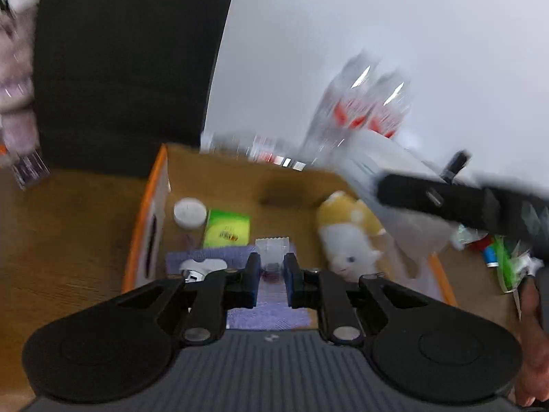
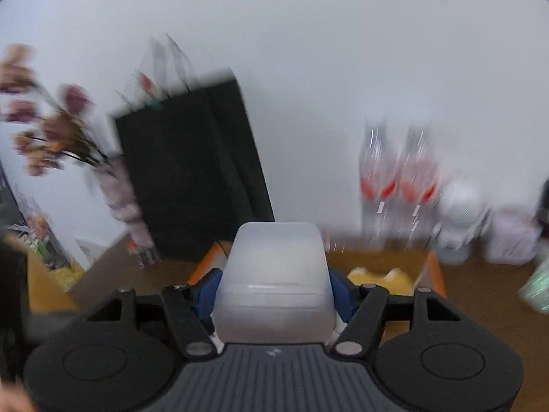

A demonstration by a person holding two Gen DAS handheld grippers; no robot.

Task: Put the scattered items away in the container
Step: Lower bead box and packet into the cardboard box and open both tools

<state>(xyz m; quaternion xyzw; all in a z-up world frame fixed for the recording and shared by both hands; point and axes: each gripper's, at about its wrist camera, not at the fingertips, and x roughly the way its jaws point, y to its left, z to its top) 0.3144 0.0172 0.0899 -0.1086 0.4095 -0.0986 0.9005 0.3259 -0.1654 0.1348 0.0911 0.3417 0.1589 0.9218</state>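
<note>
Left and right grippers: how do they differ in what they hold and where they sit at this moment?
The right gripper has its fingers spread wide, clamping a frosted plastic tub; the left gripper holds nothing, its fingers nearly together with a narrow gap. The left gripper sits low over the cardboard box, above a purple cloth; the right gripper is higher, with the box ahead of it and lower. Both share the same black build with blue finger pads.

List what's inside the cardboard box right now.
In the cardboard box: a white round lid, a green packet, a purple cloth, a yellow-and-white plush toy and a small clear piece. The left gripper covers the near floor.
</note>
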